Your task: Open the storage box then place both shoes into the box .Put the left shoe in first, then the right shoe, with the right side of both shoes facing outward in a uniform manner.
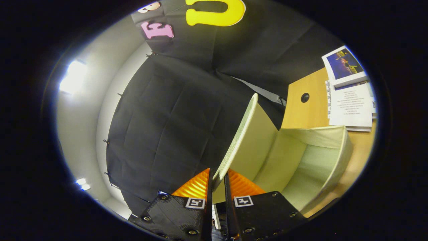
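- Right now the gripper [218,175] has its two fingers pinched close on the free edge of the lid [249,134] of the storage box [321,160], with the edge caught between them.
- That lid is swung up, standing at a steep tilt, hinged along the box's far side, and the pale inside of the box lies open beside the fingers.
- The box sits on a wooden table [306,110]; neither shoe can be seen from this angle, so I can't say where they wait.
- By my reading the opening step is nearly done and no shoe is in the box.
- Risk one: the hold is only on the thin rim of the lid, so a twist of the wrist could let it slip out and flop shut over the opening.
- Risk two: pulling the lid further could drag or tip the light box along the table, since nothing seems to pin it down.
- Risk three: if the lid does not stay up when let go, it would block the way for the first shoe.
- Around it: a stack of printed papers [349,100] lies on the table just beyond the box, apart from it, and a small dark hole [305,97] shows in the tabletop.
- The raised lid itself is the main thing standing between the fingers and the box's inside.
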